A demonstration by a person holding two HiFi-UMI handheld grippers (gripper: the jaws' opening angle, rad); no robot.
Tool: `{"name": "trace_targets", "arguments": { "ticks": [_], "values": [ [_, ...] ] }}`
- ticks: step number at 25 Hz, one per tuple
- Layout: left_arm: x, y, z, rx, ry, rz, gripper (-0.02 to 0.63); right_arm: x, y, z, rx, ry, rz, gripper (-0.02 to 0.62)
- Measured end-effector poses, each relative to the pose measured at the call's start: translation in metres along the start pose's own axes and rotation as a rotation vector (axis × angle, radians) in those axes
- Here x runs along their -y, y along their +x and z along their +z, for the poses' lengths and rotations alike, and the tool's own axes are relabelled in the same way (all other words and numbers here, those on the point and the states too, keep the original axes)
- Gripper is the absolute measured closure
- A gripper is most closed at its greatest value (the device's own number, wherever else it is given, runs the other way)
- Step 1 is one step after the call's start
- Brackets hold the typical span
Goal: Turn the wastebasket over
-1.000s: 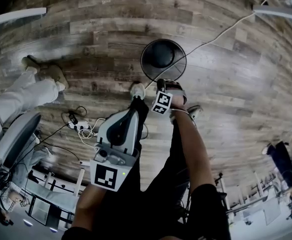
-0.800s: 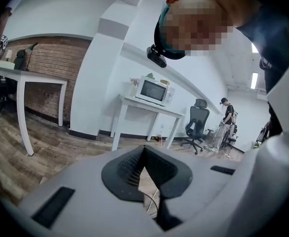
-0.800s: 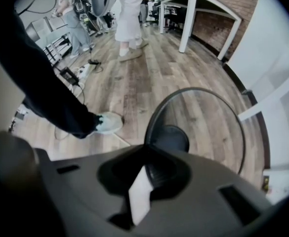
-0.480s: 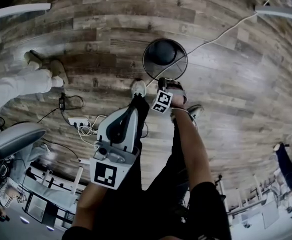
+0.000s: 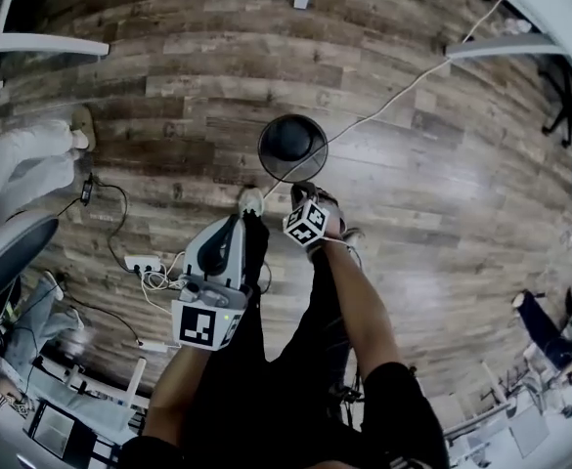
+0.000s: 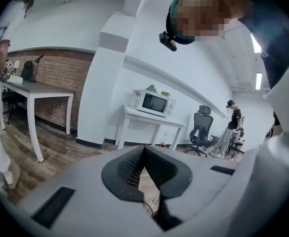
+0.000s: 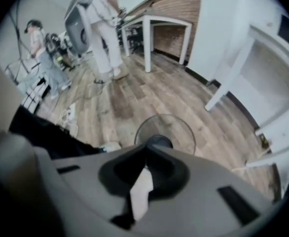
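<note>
Both raised since a second ago. Two tools: my left tool (image 5: 233,225) and right tool (image 5: 303,191), each pressed together, pinching nothing. One wastebasket (image 5: 292,148) on the floor (image 5: 462,213).

The left gripper (image 5: 233,225) is held close in front of the torso, pointing a little below level. Its jaws meet at the tips with nothing between them. The right gripper (image 5: 302,191) points steeply down, jaws closed and empty. The left forearm (image 5: 173,391) is bent near the body. The right arm (image 5: 360,306) reaches forward and down.
</note>
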State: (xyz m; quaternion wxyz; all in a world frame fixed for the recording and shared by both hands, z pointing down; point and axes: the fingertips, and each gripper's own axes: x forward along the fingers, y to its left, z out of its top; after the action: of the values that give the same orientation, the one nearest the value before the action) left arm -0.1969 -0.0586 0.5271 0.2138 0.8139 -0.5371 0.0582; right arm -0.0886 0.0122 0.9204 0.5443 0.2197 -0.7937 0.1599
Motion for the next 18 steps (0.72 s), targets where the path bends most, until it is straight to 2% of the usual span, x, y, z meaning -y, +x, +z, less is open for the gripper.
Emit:
{"name": "trace_targets", "arguments": {
  "ticks": [5, 8, 14, 18],
  "values": [
    [0.024, -0.030, 0.053, 0.030, 0.042, 0.006, 0.571, 0.034, -0.098, 0.039, 0.129, 0.339, -0.040, 0.562],
    [0.044, -0.050, 0.083, 0.024, 0.045, 0.006, 0.571, 0.046, -0.168, 0.057, 0.195, 0.480, -0.063, 0.563],
    [0.087, -0.079, 0.149, 0.080, 0.060, -0.001, 0.571, 0.079, -0.304, 0.097, 0.375, 0.642, -0.124, 0.563],
    [0.115, -0.100, 0.186, 0.131, 0.072, 0.006, 0.571, 0.085, -0.392, 0.114, 0.506, 0.683, -0.158, 0.563]
  ]
}}
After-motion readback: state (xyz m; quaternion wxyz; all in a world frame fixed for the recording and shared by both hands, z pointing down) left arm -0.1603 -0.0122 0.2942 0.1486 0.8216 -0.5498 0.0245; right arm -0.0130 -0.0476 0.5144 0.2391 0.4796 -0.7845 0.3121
